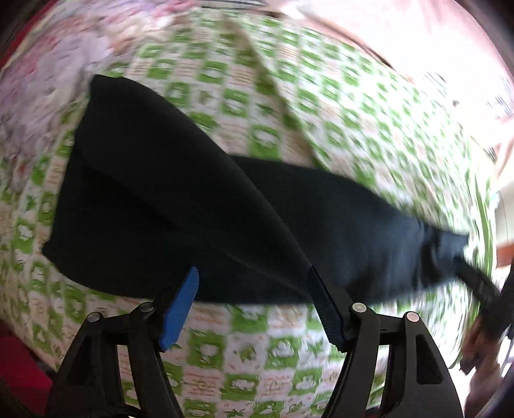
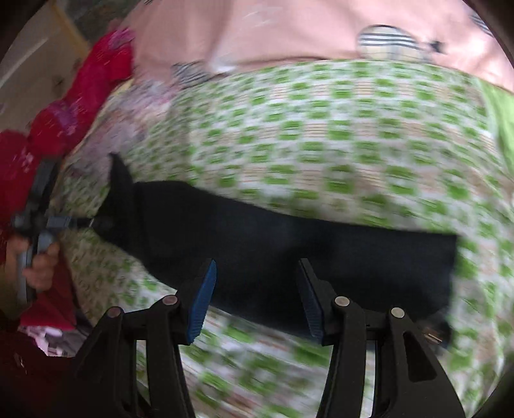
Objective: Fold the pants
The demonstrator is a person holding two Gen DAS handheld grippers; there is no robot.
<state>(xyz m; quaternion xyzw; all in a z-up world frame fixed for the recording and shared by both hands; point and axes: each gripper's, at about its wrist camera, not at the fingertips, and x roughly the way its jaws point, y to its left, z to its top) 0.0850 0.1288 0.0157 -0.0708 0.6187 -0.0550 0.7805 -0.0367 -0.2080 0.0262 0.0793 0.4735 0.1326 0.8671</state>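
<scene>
Black pants [image 1: 180,205] lie in a long strip across a green-and-white patterned bedspread [image 1: 244,347]. In the left wrist view my left gripper [image 1: 253,279] is open just above the strip's near edge, and a raised fold runs to its right finger. The right gripper shows at the far right [image 1: 482,286] at the strip's end. In the right wrist view the pants [image 2: 289,244] stretch left to right and my right gripper [image 2: 257,276] is open over their near edge. The left gripper [image 2: 80,222] there touches the pants' far left end. Both views are motion-blurred.
A pink sheet or pillow [image 2: 289,29] lies beyond the bedspread [image 2: 321,135]. Red fabric [image 2: 96,74] is piled at the left, with floral cloth [image 1: 38,70] near it. A wooden edge [image 1: 504,254] shows at the right.
</scene>
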